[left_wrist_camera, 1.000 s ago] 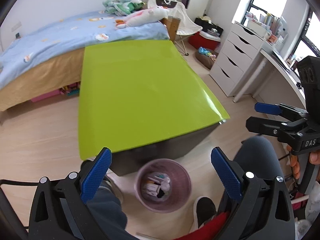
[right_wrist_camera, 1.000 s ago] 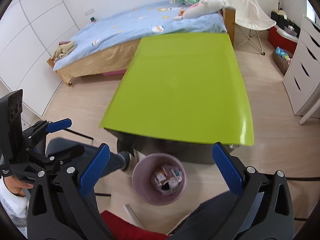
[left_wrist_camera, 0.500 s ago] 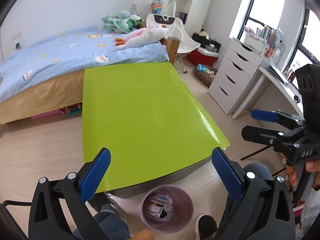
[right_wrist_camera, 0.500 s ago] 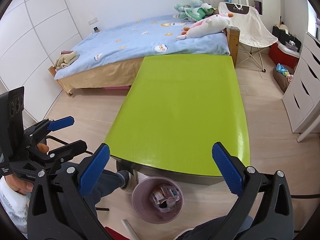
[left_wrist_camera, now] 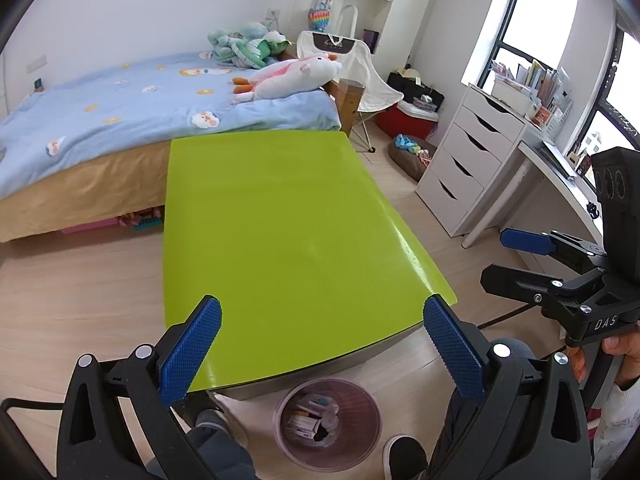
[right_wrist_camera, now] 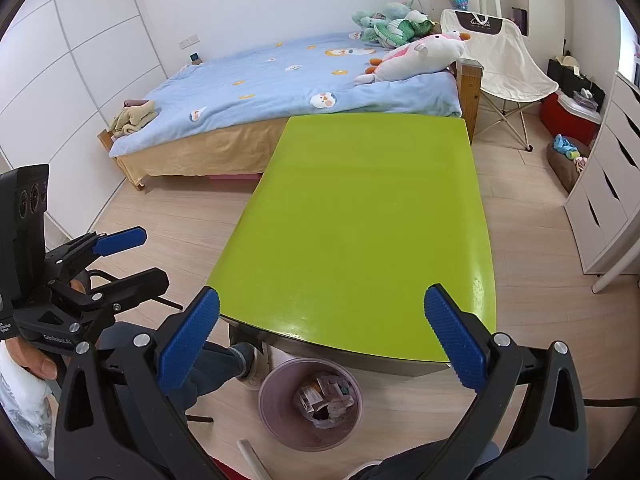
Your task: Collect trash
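Note:
A pink waste bin [left_wrist_camera: 362,446] stands on the floor below the near edge of the lime-green table [left_wrist_camera: 280,240]; it holds several pieces of paper and packaging trash [left_wrist_camera: 310,416]. The bin also shows in the right wrist view [right_wrist_camera: 280,412], with the trash [right_wrist_camera: 324,396] inside. My left gripper [left_wrist_camera: 322,344] is open and empty, held above the table's near edge. My right gripper [right_wrist_camera: 322,340] is open and empty too, beside it; it shows at the right of the left wrist view [left_wrist_camera: 516,260]. The green table top [right_wrist_camera: 360,220] carries nothing.
A bed with a blue quilt [left_wrist_camera: 120,112] and plush toys [left_wrist_camera: 292,76] lies behind the table. A white folding chair [right_wrist_camera: 504,56], a white drawer unit [left_wrist_camera: 468,164] and a desk stand at right. My legs and shoes [right_wrist_camera: 240,360] are by the bin.
Both grippers have risen and tilted up from the bin. The bin has slid to the bottom of both views and more of the table and room shows. Both stay open.

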Demonstrator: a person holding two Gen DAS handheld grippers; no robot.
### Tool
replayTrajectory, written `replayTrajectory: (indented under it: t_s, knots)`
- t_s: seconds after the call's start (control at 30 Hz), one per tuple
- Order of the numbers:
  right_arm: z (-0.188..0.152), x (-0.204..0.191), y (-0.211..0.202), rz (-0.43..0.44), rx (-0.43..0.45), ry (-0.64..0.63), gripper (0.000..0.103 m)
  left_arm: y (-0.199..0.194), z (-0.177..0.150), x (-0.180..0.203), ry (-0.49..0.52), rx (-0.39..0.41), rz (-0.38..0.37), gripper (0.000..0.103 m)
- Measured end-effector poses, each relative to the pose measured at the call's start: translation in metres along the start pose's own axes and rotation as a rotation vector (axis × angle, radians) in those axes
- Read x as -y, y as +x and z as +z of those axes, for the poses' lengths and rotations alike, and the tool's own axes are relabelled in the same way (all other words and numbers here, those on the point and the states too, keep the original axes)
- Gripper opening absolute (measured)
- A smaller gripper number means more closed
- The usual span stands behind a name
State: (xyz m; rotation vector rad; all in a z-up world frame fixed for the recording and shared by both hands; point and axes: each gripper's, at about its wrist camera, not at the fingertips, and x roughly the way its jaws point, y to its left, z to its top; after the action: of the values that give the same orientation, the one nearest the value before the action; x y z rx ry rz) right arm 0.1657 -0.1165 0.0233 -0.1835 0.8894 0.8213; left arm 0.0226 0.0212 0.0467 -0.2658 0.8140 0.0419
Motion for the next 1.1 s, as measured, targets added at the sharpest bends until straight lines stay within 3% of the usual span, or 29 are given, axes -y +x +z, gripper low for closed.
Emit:
replayTrajectory:
  t_s: [1.1]
  knots:
    - [0.0030,0.0018,0.0064,-0.011,-0.011,-0.002,0.100,-0.0013,-0.0016,0.0008,-0.004,-0.003,-0.014,0.097]
